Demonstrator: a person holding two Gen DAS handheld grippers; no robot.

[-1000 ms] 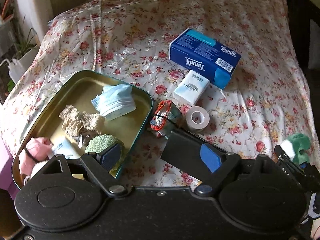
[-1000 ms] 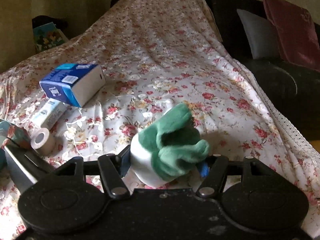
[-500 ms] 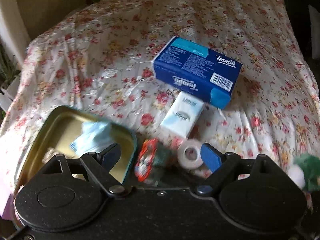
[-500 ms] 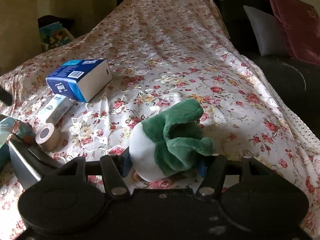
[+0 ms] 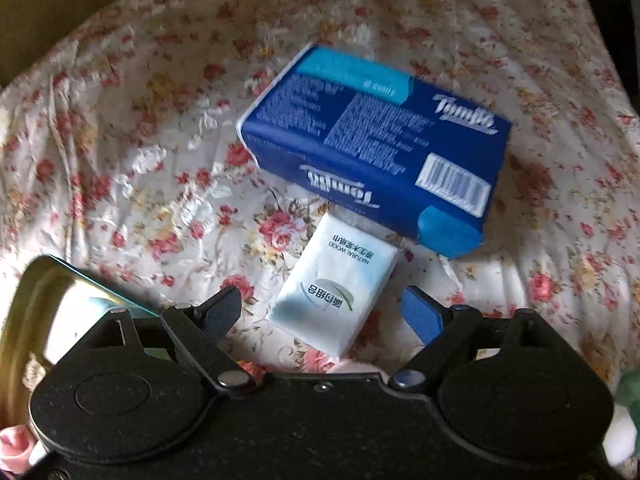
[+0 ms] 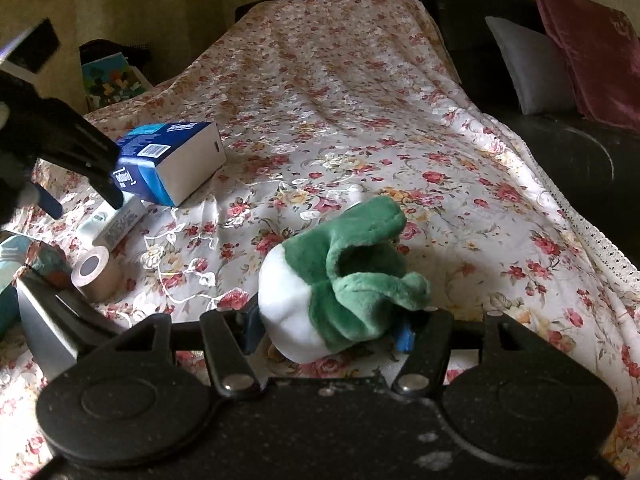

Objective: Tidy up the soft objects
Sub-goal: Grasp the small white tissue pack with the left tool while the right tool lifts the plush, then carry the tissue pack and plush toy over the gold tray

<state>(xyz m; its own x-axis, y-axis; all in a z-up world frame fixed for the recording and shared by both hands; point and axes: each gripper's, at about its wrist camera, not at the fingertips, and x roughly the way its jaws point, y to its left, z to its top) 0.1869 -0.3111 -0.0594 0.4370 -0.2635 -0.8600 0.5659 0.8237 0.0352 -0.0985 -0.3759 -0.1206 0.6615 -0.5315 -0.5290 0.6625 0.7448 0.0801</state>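
My left gripper (image 5: 324, 308) is open, its fingers on either side of a small white tissue pack (image 5: 334, 300) on the floral cloth. A blue Tempo tissue pack (image 5: 372, 148) lies just beyond it. The gold tin tray (image 5: 44, 304) is at the lower left. My right gripper (image 6: 328, 328) is shut on a green and white plush toy (image 6: 340, 280), held low over the cloth. The right wrist view also shows the blue pack (image 6: 172, 160), the white pack (image 6: 116, 220) and the left gripper's finger (image 6: 80, 148) over them.
A tape roll (image 6: 96, 272) and a red-and-green item (image 6: 48, 260) lie near the tray's end. A grey metal lid (image 6: 48, 320) lies at left. Cushions (image 6: 532, 64) rest on the dark sofa at right. The floral cloth (image 6: 340, 80) stretches far back.
My left gripper moved forward from over the tray to the white tissue pack, still open. My right gripper lowered slightly with the plush toy in it.
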